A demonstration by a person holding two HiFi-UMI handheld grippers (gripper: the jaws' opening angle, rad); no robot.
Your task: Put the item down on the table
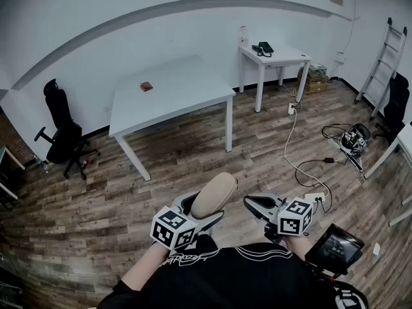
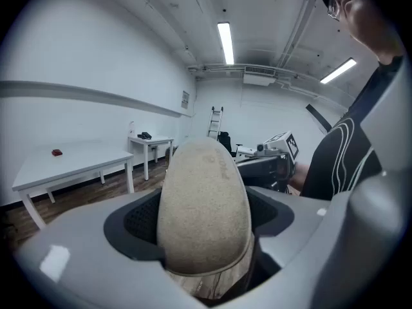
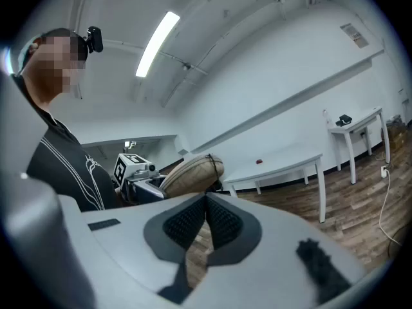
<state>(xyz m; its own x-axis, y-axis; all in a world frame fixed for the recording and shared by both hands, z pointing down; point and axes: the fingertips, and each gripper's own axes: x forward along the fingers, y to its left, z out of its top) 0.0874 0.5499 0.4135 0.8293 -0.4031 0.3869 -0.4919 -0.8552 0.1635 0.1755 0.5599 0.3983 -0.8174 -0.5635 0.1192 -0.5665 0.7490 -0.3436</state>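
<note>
The left gripper [image 1: 201, 212] pinches a beige slipper [image 1: 214, 195] in its fingers, in the air near the person. The right gripper [image 1: 255, 203] has its fingers pressed together, empty. The carry looks to be in hand: next the slipper must reach the far white tabletop [image 1: 180, 89] and be lowered.

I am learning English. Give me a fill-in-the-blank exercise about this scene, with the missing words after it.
1. The beige item is gripped by the tool in the person's ____ hand.
2. The jaws of the right tool are together and hold ____.
3. The small object on the large white table is ____ in colour.
4. In the head view, the ladder leans against the wall on the ____ side.

Missing words: left; nothing; red; right
</note>
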